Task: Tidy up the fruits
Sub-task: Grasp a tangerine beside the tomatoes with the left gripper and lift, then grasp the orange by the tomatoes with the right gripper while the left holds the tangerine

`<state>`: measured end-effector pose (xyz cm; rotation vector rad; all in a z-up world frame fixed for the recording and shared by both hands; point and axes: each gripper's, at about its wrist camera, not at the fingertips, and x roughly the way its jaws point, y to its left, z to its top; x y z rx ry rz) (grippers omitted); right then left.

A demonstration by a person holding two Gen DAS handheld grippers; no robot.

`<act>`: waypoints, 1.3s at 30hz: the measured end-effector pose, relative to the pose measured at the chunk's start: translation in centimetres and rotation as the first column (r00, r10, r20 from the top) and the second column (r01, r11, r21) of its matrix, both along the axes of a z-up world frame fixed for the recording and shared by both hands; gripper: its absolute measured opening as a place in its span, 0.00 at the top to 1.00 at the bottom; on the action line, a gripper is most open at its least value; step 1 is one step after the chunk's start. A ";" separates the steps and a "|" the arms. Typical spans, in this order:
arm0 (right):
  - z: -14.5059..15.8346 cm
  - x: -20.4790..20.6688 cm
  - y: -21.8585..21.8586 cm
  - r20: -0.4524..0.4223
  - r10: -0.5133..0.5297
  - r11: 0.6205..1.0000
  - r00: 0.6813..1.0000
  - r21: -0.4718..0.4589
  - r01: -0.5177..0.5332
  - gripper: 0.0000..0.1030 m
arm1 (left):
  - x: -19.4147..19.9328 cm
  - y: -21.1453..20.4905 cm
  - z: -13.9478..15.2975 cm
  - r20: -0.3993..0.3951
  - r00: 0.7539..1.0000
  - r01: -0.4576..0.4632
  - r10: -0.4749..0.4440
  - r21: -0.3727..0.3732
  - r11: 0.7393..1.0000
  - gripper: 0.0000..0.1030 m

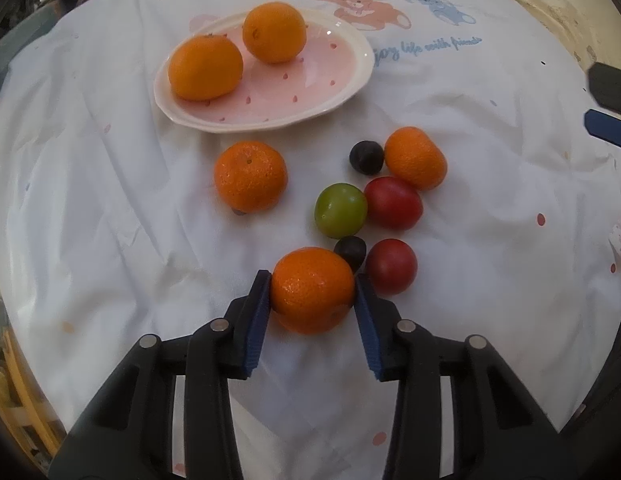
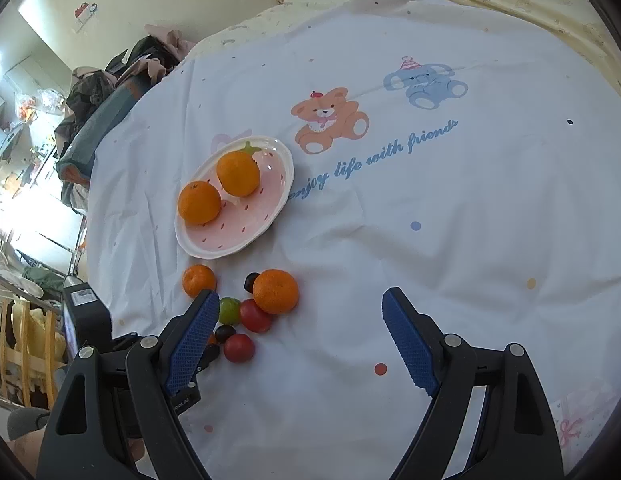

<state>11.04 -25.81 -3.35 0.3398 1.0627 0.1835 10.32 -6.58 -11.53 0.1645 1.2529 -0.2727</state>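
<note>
My left gripper (image 1: 313,286) is shut on a mandarin (image 1: 313,296) that rests low on the white cloth. A pink strawberry plate (image 1: 322,92) holds two mandarins (image 1: 205,68), (image 1: 274,33). Two more mandarins (image 1: 250,176), (image 1: 415,157) lie loose on the cloth, beside a green fruit (image 1: 340,210), two red fruits (image 1: 393,202), (image 1: 390,266) and two dark fruits (image 1: 365,157), (image 1: 350,251). My right gripper (image 2: 298,312) is open and empty, above the cloth right of the loose fruit (image 2: 276,291). The plate shows in the right wrist view (image 2: 278,160).
The white cloth (image 2: 430,220) with bear and elephant prints covers a bed. Clothes and bags (image 2: 110,92) pile up past its left edge. The left gripper's body (image 2: 86,320) sits at the lower left of the right wrist view.
</note>
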 end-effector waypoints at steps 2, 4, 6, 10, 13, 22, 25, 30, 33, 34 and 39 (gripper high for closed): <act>-0.1 0.1 0.2 -0.003 0.006 1.000 1.000 -0.002 -0.006 0.17 | -0.1 0.3 0.5 0.000 1.000 -0.023 0.023 -0.021 1.000 0.65; -0.2 0.1 0.4 -0.003 0.012 1.000 1.000 -0.019 -0.012 0.17 | -0.5 0.8 1.3 -0.002 0.998 -0.062 0.062 -0.039 0.997 0.65; -0.4 0.1 0.4 -0.006 0.015 1.000 1.000 -0.026 -0.015 0.17 | -1.0 1.2 2.2 0.006 0.996 -0.090 0.090 -0.054 0.994 0.65; -0.5 0.0 0.5 -0.012 0.020 0.999 1.000 -0.028 -0.020 0.17 | -2.0 2.2 4.4 0.030 0.990 -0.135 0.138 -0.087 0.987 0.65; -0.5 -0.2 0.8 -0.011 0.028 0.999 1.000 -0.039 -0.028 0.17 | -2.9 3.3 6.6 0.071 0.983 -0.164 0.172 -0.106 0.981 0.65; -1.1 -0.2 1.9 -0.026 0.059 0.996 0.998 -0.061 -0.060 0.17 | -4.3 7.0 7.6 0.048 0.946 -0.315 0.322 -0.119 0.942 0.65; -1.6 0.0 2.4 -0.041 0.072 0.996 0.997 -0.054 -0.074 0.17 | -4.2 7.3 6.7 0.025 0.936 -0.345 0.351 -0.124 0.930 0.65; -2.8 1.2 2.8 -0.087 0.107 0.994 0.990 -0.002 -0.107 0.17 | -3.9 7.0 6.6 0.025 0.935 -0.346 0.353 -0.142 0.927 0.65; -4.0 2.3 2.1 -0.125 0.093 0.994 0.988 0.074 -0.084 0.17 | -3.5 6.7 6.7 0.057 0.936 -0.340 0.348 -0.113 0.934 0.65; -4.4 2.7 1.8 -0.141 0.086 0.992 0.986 0.108 -0.071 0.17 | -3.5 6.8 6.7 0.057 0.934 -0.344 0.352 -0.116 0.932 0.65; -6.8 4.3 0.5 -0.218 0.048 0.971 0.975 0.241 0.006 0.23 | -3.2 7.2 6.3 0.033 0.930 -0.359 0.366 -0.130 0.924 0.65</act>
